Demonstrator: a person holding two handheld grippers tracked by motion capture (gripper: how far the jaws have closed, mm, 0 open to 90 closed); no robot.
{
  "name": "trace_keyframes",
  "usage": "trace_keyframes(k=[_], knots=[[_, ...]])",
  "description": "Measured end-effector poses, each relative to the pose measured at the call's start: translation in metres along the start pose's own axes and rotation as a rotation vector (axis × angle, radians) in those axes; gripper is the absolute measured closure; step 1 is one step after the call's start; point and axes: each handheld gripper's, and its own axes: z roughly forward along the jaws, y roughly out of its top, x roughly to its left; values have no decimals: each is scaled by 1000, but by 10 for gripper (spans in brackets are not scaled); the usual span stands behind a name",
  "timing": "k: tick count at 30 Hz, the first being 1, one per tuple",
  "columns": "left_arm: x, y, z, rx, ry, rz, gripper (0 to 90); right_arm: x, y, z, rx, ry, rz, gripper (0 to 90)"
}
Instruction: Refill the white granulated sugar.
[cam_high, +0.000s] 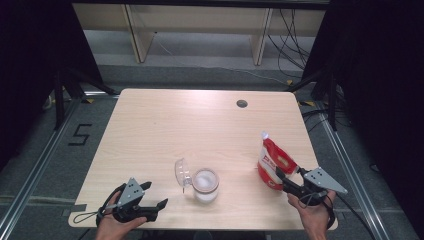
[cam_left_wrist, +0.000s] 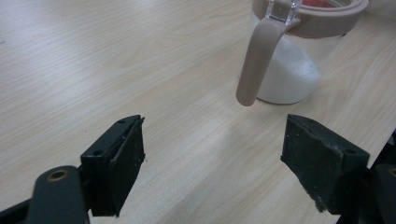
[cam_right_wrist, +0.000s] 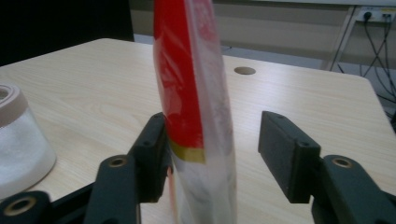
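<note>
Red pouch (cam_right_wrist: 194, 93) stands between the spread right tool (cam_right_wrist: 212, 154) — left tool (cam_left_wrist: 212, 158) spread beside jar (cam_left_wrist: 299, 60).

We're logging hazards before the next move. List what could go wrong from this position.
1. The right gripper has its jaws open around the red and white bag; one jaw touches it, the other stands apart, so the upright bag could tip or slip.
2. The jar stands open with its lid flipped up and white powder inside; a knock could spill it.
3. The left gripper, open and aimed at the jar's hanging clasp, might catch it.
</note>
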Motion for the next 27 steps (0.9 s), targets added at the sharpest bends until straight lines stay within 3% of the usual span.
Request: trace_keyframes(k=[1,2,4,5,8,9,11,12,15,16,18,19,20,22,23,24,25,27], knots=[[0,0,0,0,-2,3,204,1,1,-3,21,3,11,444],[-1,-1,2,-2,-7,-25,204,0,1,-4,17,8,10,436],[0,-1,2,12,1,-11,204,1,2,-10,32,7,9,425],[-1,0,2,-3,-10,-20,204,2,1,-12,19,4,26,418],[-1,1,1,-4,-9,-21,204,3,-2,-22,67,-2,73,396],[-1,1,1,-3,-9,-23,204,4,-3,-23,54,-7,79,393],[-1,2,2,-7,-13,-13,204,2,-7,-26,60,-3,81,383],[-1,2,2,-4,-13,-12,204,0,-8,-28,71,-9,40,379],[-2,4,2,-10,-24,-11,204,7,-11,-32,92,-3,101,363],[-2,4,2,-11,-25,-13,204,6,-13,-33,84,-7,62,362],[-4,3,3,-17,-23,-49,204,7,-16,-35,85,-13,70,342],[-2,4,2,-10,-27,-23,204,9,-17,-36,98,-5,86,340],[-2,4,2,-10,-23,-13,204,7,-18,-37,105,2,63,333],[-1,4,2,-15,-26,-21,204,11,-20,-38,130,6,97,321],[-1,3,2,-14,-26,-22,204,14,-21,-39,149,10,138,309],[-1,3,2,-14,-26,-25,203,11,-22,-38,130,10,92,298],[-2,3,2,-14,-26,-42,204,13,-23,-38,133,18,105,292],[-1,4,1,-13,-25,-23,204,17,-24,-41,164,12,136,287]])
